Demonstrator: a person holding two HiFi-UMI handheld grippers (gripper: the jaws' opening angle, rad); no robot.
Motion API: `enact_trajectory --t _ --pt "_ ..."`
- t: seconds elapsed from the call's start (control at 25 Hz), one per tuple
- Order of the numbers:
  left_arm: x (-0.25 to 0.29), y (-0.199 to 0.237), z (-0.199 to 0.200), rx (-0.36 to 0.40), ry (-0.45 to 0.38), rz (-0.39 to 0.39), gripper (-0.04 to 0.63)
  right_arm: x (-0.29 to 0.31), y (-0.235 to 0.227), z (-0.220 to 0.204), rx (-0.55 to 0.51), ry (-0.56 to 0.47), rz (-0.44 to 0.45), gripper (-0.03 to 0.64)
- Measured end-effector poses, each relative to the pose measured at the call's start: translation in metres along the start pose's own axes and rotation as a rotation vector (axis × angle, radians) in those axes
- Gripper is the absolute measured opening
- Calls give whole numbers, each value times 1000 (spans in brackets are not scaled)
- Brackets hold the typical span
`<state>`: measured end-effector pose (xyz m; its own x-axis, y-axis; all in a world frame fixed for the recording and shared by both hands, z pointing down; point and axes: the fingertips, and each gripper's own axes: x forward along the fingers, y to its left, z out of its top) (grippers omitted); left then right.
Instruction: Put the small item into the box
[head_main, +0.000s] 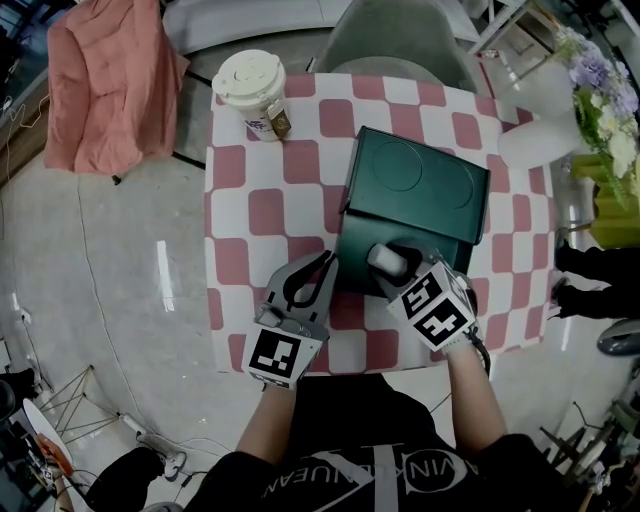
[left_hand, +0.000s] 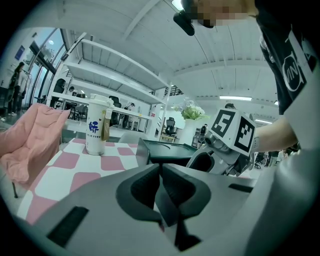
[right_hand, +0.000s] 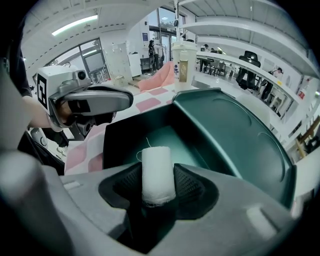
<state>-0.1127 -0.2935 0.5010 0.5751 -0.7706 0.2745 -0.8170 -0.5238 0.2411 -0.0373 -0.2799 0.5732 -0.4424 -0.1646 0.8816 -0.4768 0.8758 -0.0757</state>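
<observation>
Surrounding checkered table (head_main: 270, 215), probably office shelving (left_hand: 115, 65)

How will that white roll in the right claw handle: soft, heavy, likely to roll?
The roll looks like soft gauze with a loose thread, so it is probably light and squashy. Being cylindrical, it may roll once dropped in the box.

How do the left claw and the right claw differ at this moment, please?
The left claw is shut on nothing; the right claw is shut on a white gauze roll. The left claw sits over the checkered tablecloth beside the dark green box; the right claw points into the open box. Both are shut and hand-held.
</observation>
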Motion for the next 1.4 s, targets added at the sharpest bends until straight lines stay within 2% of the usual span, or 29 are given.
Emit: enact_trajectory --t 0.52,0.96,1.08,1.24,1.4 --pt "-3 -6 -1 4 3 4 20 -12 5 6 -17 -45 4 195" --pt "-10 -15 -1 15 -2 8 20 -43 -3 12 6 -139 -116 192" --pt "-13 -21 -1 11 1 2 20 -56 -2 13 35 -179 -144 165" --pt "-15 -29 5 16 -9 -11 20 -77 -3 12 79 -252 -194 69" --pt "-18 -35 10 33 -16 -14 20 -96 -3 9 133 -325 -221 21"
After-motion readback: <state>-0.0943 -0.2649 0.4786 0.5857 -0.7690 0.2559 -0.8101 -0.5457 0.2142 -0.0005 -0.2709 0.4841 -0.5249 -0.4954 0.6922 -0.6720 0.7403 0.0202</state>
